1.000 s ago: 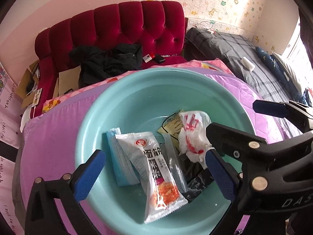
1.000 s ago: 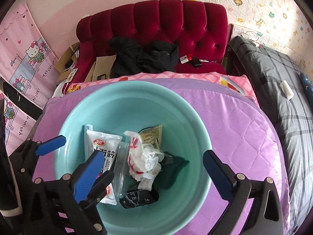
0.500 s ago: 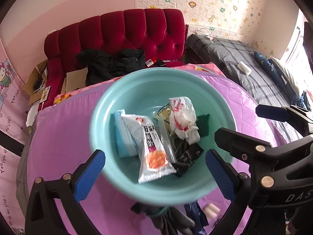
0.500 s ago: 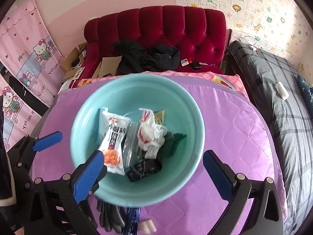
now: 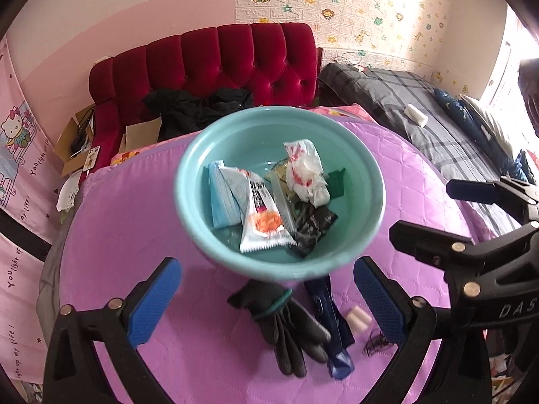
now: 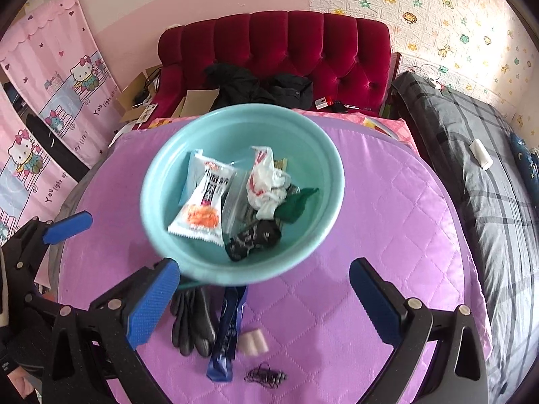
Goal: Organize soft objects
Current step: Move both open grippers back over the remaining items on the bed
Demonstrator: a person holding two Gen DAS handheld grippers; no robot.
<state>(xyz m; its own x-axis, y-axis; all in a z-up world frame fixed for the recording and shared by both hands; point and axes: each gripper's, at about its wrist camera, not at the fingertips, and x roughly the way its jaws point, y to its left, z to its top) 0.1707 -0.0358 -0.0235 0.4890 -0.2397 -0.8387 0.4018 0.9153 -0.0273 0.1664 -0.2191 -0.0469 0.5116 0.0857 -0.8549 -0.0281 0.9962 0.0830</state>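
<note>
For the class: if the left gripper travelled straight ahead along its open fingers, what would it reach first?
Probably the near rim of the teal basin, though depth is unclear; the left gripper could instead meet the black glove lying below it.

Basin (image 5: 188,198) on the quilted table (image 5: 141,242), toward its far side. In the basin, left to right: face-mask pack (image 5: 220,202); snack packet (image 5: 261,217) lying partly over it; clear sleeve (image 5: 281,202) along the packet's right edge; crumpled plastic bag (image 5: 305,173) on top at the rear right; folded cloth (image 5: 337,181) at the far right; dark wrapper (image 5: 313,227) at the front right. On the table before the basin, left to right: pair of gloves (image 5: 286,326), partly under the basin's near rim; long pouch (image 5: 333,330) beside them; small roll (image 5: 358,318); tangle of thread (image 5: 375,343) nearest the front edge. Sofa (image 5: 215,60) behind the table, with clothing (image 5: 198,107) heaped on its seat. Bed (image 5: 431,114) to the right of the table.
</note>
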